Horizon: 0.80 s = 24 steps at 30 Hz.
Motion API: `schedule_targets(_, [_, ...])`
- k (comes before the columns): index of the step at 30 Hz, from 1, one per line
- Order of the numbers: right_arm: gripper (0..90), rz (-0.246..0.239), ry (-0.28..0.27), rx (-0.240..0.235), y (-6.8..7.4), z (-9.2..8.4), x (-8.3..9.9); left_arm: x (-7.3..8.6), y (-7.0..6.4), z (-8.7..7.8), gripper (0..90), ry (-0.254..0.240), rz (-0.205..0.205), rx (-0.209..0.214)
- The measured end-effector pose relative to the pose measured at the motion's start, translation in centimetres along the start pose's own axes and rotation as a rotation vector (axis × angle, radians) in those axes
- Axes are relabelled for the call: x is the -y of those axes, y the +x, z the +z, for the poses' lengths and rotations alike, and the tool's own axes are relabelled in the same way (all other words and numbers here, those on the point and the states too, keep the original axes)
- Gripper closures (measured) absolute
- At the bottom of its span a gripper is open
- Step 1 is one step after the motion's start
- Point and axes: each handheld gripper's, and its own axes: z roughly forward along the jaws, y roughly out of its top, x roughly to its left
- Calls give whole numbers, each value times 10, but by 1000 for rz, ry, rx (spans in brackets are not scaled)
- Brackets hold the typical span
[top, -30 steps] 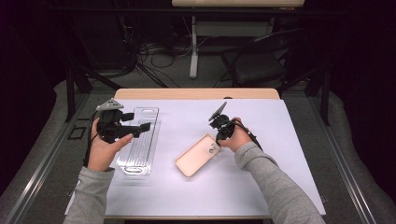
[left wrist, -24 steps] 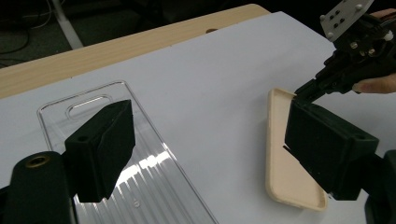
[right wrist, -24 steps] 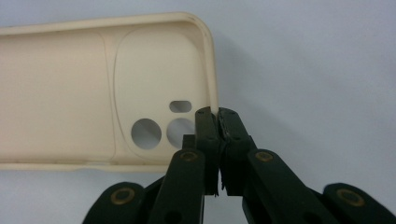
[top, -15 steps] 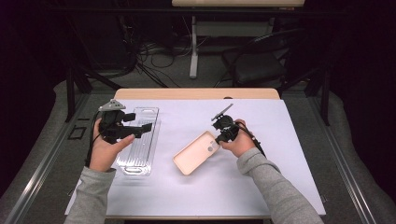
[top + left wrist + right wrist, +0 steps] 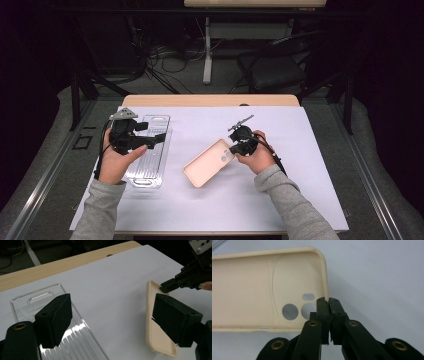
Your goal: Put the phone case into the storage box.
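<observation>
Phone case of cream-coloured soft plastic (image 5: 210, 162) is the item in hand, and we record it lying hollow side up on the white table cover (image 5: 300, 150), between the two hands and slightly right of centre.

Taking things by size, we note first that white table cover, which spans nearly the whole wooden table (image 5: 210, 100). Next comes the clear ribbed plastic tray with a slotted handle (image 5: 150, 155), flat on the cover at the left and well apart from the case; nothing lies in it.

The left gripper (image 5: 150, 140) hovers over the tray with its black jaws spread wide and nothing between them — from the left gripper view the tray (image 5: 75, 335) sits under one jaw and the case (image 5: 156, 332) beyond the other.

The right gripper (image 5: 235, 148) has its jaws pressed together on the case's rim at the camera-cutout end; the right gripper view shows the thin cream wall (image 5: 325, 290) pinched between the pads (image 5: 322, 312).

Our judgement on progress: the case is gripped at one corner, but whether it is lifted clear of the cover we cannot tell. We read the likely aim as placing the case in the tray — that transfer is not yet done, and the free gripper has taken no part in it.
</observation>
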Motion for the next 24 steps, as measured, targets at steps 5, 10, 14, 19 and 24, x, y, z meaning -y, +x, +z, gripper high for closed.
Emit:
schedule_targets(5, [881,-4,-32,13,3,-3,2,0,-2,2,160,1,4,3])
schedule_targets(10, [881,5,-87,14,5,-9,4,0,-5,3,160,0,9,8])
schedule_targets(14, [881,9,-119,18,6,-12,5,0,-7,5,160,1,12,12])
schedule_targets(19, [881,2,-156,31,9,-16,7,0,-9,6,160,5,13,9])
schedule_targets(24, [881,-26,-190,55,14,-20,8,0,-12,9,160,9,14,12])
